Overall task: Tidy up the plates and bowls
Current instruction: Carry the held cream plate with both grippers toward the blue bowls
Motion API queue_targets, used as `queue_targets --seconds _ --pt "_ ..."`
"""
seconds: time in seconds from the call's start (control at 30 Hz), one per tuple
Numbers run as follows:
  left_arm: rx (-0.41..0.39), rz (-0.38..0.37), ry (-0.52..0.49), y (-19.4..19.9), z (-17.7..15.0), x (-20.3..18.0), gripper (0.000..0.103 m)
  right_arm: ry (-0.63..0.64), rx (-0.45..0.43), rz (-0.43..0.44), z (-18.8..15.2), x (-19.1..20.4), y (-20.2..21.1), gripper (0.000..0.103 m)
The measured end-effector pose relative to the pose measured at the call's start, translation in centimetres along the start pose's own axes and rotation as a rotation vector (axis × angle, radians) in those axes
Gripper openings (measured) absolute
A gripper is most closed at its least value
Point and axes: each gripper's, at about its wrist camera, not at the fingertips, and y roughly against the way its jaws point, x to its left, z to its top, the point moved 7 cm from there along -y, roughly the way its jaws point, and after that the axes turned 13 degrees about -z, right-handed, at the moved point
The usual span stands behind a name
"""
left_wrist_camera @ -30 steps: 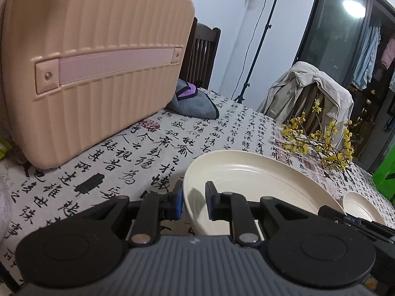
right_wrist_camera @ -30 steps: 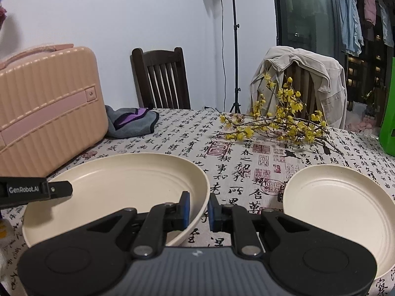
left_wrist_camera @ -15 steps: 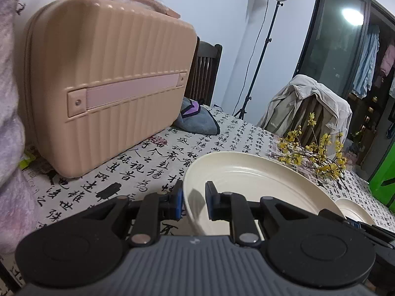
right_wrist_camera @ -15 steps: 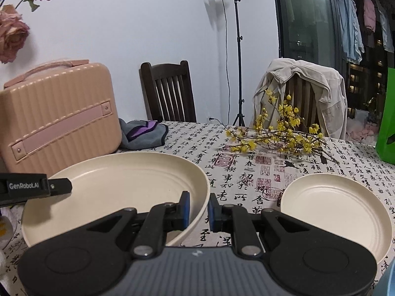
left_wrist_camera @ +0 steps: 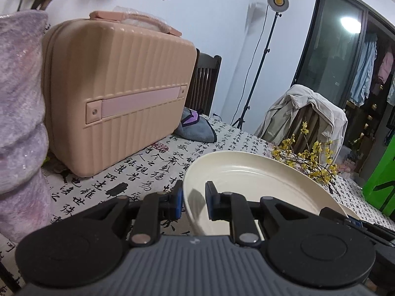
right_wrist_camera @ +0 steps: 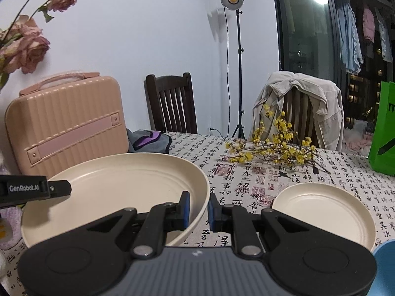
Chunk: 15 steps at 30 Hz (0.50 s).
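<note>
Lifted higher, large plate (right_wrist_camera: 118,187) sits clamped between both grippers' pads.

The near edge of the big plate (right_wrist_camera: 116,187) hides behind the right hand-held gripper (right_wrist_camera: 198,208). A blue thing (right_wrist_camera: 386,266) is cut off at the corner. The small plate (left_wrist_camera: 346,213) barely peeks past the big one in the left view.
</note>
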Motion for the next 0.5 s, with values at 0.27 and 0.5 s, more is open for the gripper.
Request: queue_targets --seconds 0.27,0.5 --pt "-0.019 -0.008 0.006 1.8 0.2 -0.4 0.018 0.005 -0.025 0.001 0.3 -0.1 1.8 0.015" --pt "-0.038 -0.014 -0.011 3.5 0.1 -1.3 0.018 -0.008 -0.037 0.010 0.3 -0.8 3.5 0.015"
